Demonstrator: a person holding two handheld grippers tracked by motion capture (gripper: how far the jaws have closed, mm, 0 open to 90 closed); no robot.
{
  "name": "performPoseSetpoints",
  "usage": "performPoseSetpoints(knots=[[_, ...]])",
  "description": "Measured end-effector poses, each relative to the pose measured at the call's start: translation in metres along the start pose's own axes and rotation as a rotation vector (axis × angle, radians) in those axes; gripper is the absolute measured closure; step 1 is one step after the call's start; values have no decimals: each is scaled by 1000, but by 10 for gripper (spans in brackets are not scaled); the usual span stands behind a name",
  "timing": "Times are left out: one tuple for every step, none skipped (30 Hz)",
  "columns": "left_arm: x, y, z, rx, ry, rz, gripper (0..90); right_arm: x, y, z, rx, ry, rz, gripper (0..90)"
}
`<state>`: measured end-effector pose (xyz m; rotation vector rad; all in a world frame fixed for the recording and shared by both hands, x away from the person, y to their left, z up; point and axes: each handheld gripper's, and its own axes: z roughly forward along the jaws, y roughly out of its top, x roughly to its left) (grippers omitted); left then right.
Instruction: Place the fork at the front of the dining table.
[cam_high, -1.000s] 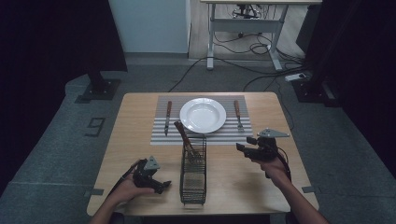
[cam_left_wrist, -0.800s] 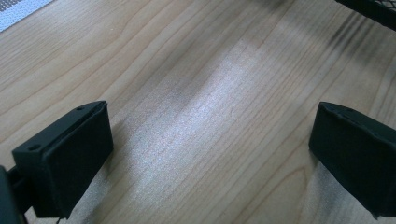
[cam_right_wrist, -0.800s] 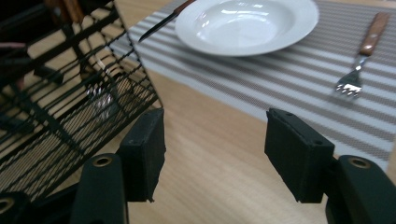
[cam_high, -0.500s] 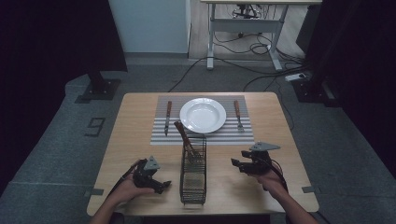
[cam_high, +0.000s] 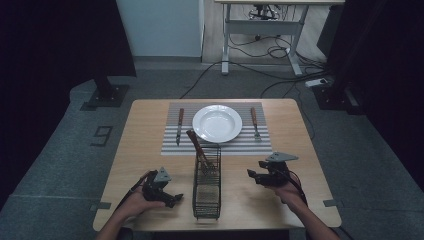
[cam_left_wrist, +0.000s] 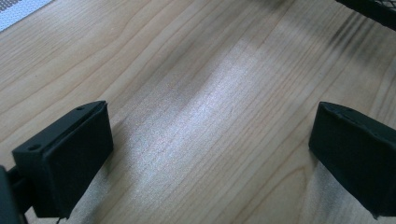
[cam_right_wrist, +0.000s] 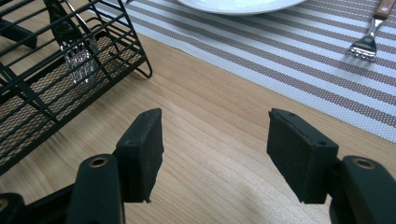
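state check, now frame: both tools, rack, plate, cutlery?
left tool: open, nothing between its jaws, low over bare table
right tool: open, nothing held, pointing toward the rack
wire rack: upright on the table, one wooden-handled utensil leaning in it
plate: empty, on the striped placemat
knife: flat, left of plate
fork: flat, right of plate

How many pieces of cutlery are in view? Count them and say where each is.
3. A knife lies on the placemat left of the plate, a fork right of it, and one wooden-handled utensil stands in the wire basket; the mesh may hide more.
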<state>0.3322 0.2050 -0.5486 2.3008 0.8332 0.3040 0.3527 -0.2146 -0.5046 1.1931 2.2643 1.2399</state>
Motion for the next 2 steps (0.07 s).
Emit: performPoseSetpoints(knots=[[0, 0, 0, 0, 0, 0, 0, 0, 0, 0, 1, -1, 0, 360], [0, 0, 0, 0, 0, 0, 0, 0, 0, 0, 1, -2, -1, 360]])
